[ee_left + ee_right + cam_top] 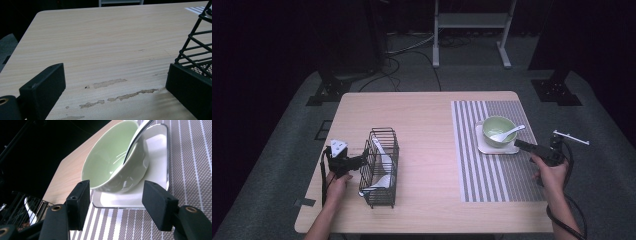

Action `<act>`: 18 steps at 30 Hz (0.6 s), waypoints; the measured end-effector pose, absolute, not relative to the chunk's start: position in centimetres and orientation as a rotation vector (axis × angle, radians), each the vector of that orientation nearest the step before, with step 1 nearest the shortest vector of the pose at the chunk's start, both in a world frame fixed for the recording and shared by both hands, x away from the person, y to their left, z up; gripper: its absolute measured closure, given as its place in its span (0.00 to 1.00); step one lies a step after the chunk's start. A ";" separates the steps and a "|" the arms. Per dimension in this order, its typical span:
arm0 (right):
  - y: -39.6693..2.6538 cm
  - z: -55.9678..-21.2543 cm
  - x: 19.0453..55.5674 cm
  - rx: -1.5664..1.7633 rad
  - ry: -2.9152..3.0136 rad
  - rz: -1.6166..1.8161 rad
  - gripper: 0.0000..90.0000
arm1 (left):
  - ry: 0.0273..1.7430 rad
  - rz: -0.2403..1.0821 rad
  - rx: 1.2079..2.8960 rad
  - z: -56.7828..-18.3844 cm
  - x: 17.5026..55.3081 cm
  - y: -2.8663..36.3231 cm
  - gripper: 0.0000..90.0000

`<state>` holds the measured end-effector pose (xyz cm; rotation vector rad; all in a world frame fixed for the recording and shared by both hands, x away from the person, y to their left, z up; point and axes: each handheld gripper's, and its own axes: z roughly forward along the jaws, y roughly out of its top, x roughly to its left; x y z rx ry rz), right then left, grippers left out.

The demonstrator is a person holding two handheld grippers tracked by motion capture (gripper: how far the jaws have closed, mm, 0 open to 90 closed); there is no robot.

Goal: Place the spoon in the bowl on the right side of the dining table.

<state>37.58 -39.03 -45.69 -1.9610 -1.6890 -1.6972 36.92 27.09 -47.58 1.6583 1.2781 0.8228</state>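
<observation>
We see a light wooden table [427,130], and on its right half a grey placemat [499,175] striped in white. We can read no brand, label or writing on anything. Left of centre stands a black wire basket [381,167] holding white spoons [382,172]. On the mat's far part a white square saucer [497,147] carries a pale green bowl [498,131], with a white spoon [510,133] leaning inside, its handle out over the rim toward the right.

The left gripper [358,161] sits against the basket's left side; its own view gives us what the high view hides, namely jaws spread wide and empty, the right jaw close against the basket's wire [197,47], and worn patches [117,92] in the tabletop between them. The right gripper [518,144] lies just right of the saucer; its view shows its jaws parted, gripping nothing, with the bowl [115,162] tilted in the frame just ahead and the basket [22,207] far off.
</observation>
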 end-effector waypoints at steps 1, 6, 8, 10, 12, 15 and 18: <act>-38.9 -45.7 37.5 -1.954 -1.694 -1.695 0.42 | 1.279 0.823 1.658 -47.6 36.9 27.1 0.02; -38.3 -45.7 36.9 -1.924 -1.711 -1.686 0.42 | 1.278 0.823 1.659 -47.6 36.9 27.1 0.02; -38.1 -45.6 36.7 -1.914 -1.734 -1.677 0.42 | 1.278 0.824 1.659 -47.6 36.9 27.1 0.02; -37.8 -45.5 36.5 -1.911 -1.764 -1.667 0.42 | 1.278 0.824 1.660 -47.6 36.9 27.1 0.02; -37.7 -45.5 36.4 -1.898 -1.776 -1.667 0.42 | 1.279 0.824 1.657 -47.6 36.9 27.1 0.02; -37.4 -45.4 36.2 -1.891 -1.798 -1.665 0.41 | 1.279 0.823 1.657 -47.6 36.9 27.1 0.02; -37.1 -45.3 35.9 -1.883 -1.827 -1.653 0.41 | 1.279 0.823 1.657 -47.6 36.9 27.1 0.02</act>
